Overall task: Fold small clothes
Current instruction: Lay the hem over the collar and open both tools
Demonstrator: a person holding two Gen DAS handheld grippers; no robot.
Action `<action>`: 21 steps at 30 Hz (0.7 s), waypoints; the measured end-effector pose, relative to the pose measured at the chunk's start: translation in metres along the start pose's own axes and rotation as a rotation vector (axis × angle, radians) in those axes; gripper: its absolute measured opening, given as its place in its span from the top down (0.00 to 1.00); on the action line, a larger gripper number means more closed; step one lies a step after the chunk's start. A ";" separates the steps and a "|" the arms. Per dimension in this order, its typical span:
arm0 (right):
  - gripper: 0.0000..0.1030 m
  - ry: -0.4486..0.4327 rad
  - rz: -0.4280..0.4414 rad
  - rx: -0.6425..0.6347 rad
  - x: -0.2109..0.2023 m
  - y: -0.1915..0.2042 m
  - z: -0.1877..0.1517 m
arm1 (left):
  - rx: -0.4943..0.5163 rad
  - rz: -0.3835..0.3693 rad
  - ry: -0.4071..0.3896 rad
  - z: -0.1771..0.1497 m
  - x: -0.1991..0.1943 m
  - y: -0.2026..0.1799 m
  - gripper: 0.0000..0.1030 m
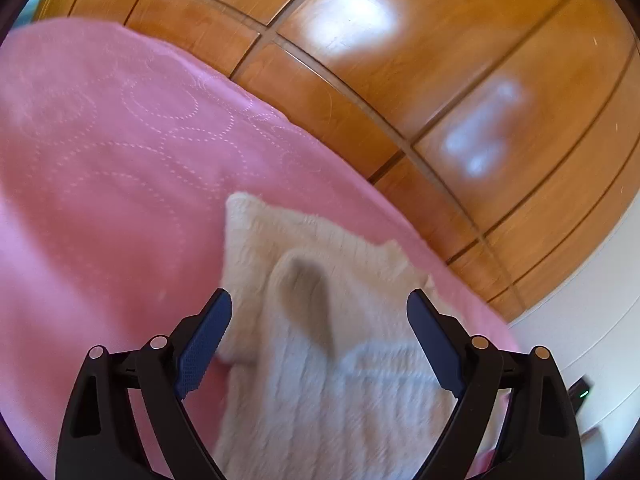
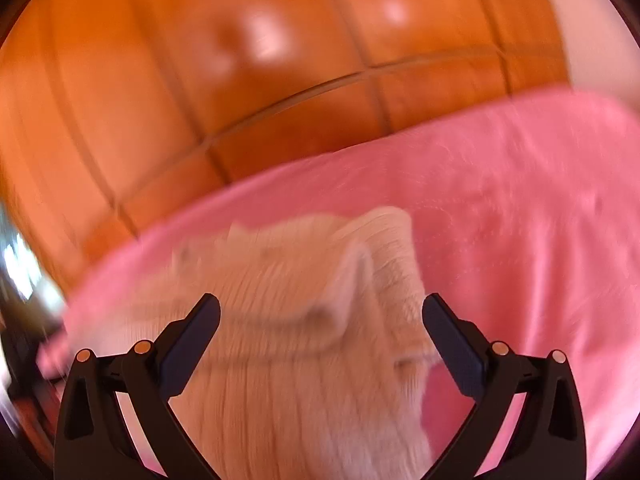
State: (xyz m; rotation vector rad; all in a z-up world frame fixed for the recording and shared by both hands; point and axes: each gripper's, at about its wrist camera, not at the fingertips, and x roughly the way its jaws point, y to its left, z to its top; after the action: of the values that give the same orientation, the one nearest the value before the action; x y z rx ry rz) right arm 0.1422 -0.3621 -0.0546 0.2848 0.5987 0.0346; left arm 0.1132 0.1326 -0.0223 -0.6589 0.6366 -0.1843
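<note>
Both your jaws are spread wide, holding nothing: left gripper (image 1: 319,312) and right gripper (image 2: 321,316) hang over the cream knit garment (image 1: 320,360), which lies partly folded on the pink bedspread (image 1: 100,160), near its edge by the wooden wardrobe (image 1: 460,60). Looks like you're btwn folds. Next: drop to an outer edge, pinch, lift across w/o dragging the under layer. Right view's blurred.

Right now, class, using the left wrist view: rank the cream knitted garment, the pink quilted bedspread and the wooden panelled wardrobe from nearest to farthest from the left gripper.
1. Cream knitted garment: directly between the open left gripper fingers.
2. Pink quilted bedspread: beneath the garment, spreading left.
3. Wooden panelled wardrobe: behind the bed, across the top.
</note>
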 end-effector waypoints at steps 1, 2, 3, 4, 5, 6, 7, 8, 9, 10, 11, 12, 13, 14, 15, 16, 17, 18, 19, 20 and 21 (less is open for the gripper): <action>0.02 0.036 -0.020 -0.096 0.000 0.013 -0.004 | 0.034 0.013 0.009 -0.005 0.000 -0.002 0.14; 0.02 0.062 -0.035 -0.174 0.002 0.023 -0.007 | 0.061 0.025 0.018 -0.010 0.003 -0.005 0.14; 0.02 0.091 -0.055 -0.251 0.006 0.032 -0.012 | 0.098 0.039 0.032 -0.015 0.004 -0.008 0.14; 0.02 0.132 -0.098 -0.345 0.013 0.042 -0.021 | 0.114 0.048 0.039 -0.018 0.006 -0.008 0.14; 0.02 0.157 -0.132 -0.406 0.022 0.050 -0.023 | 0.126 0.058 0.042 -0.021 0.008 -0.010 0.14; 0.02 0.175 -0.161 -0.465 0.027 0.057 -0.029 | 0.131 0.063 0.043 -0.023 0.010 -0.010 0.14; 0.02 0.182 -0.184 -0.523 0.034 0.064 -0.029 | 0.135 0.069 0.045 -0.024 0.010 -0.011 0.14; 0.02 0.177 -0.192 -0.551 0.042 0.072 -0.024 | 0.138 0.071 0.046 -0.024 0.008 -0.011 0.14; 0.02 0.172 -0.194 -0.558 0.053 0.072 -0.016 | 0.138 0.072 0.045 -0.024 0.009 -0.013 0.14; 0.02 0.179 -0.197 -0.538 0.062 0.072 -0.005 | 0.140 0.072 0.045 -0.023 0.010 -0.016 0.14; 0.02 0.182 -0.207 -0.507 0.072 0.070 0.006 | 0.143 0.074 0.048 -0.023 0.010 -0.017 0.14; 0.02 0.177 -0.219 -0.466 0.080 0.065 0.017 | 0.147 0.078 0.052 -0.022 0.011 -0.018 0.14; 0.02 0.167 -0.229 -0.398 0.092 0.058 0.030 | 0.153 0.078 0.054 -0.022 0.010 -0.019 0.14; 0.02 0.165 -0.234 -0.339 0.099 0.051 0.038 | 0.158 0.080 0.054 -0.022 0.009 -0.021 0.14; 0.02 0.162 -0.244 -0.274 0.106 0.042 0.044 | 0.167 0.081 0.058 -0.022 0.009 -0.023 0.14; 0.02 0.160 -0.266 -0.188 0.116 0.031 0.050 | 0.172 0.078 0.062 -0.022 0.009 -0.025 0.14; 0.02 0.164 -0.284 -0.132 0.121 0.022 0.053 | 0.182 0.072 0.062 -0.022 0.008 -0.028 0.14; 0.02 0.169 -0.303 -0.076 0.123 0.012 0.052 | 0.189 0.071 0.061 -0.022 0.007 -0.031 0.14; 0.02 0.163 -0.313 -0.017 0.121 0.000 0.050 | 0.207 0.065 0.066 -0.021 0.007 -0.036 0.14; 0.02 0.149 -0.301 0.026 0.118 -0.009 0.048 | 0.223 0.060 0.073 -0.021 0.008 -0.041 0.14; 0.02 0.138 -0.281 0.065 0.116 -0.017 0.044 | 0.242 0.055 0.077 -0.021 0.011 -0.048 0.14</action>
State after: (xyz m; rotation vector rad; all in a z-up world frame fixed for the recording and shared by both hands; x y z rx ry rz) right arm 0.2616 -0.3762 -0.0879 0.2609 0.7737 -0.2375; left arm 0.1110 0.0810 -0.0107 -0.4021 0.6927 -0.2319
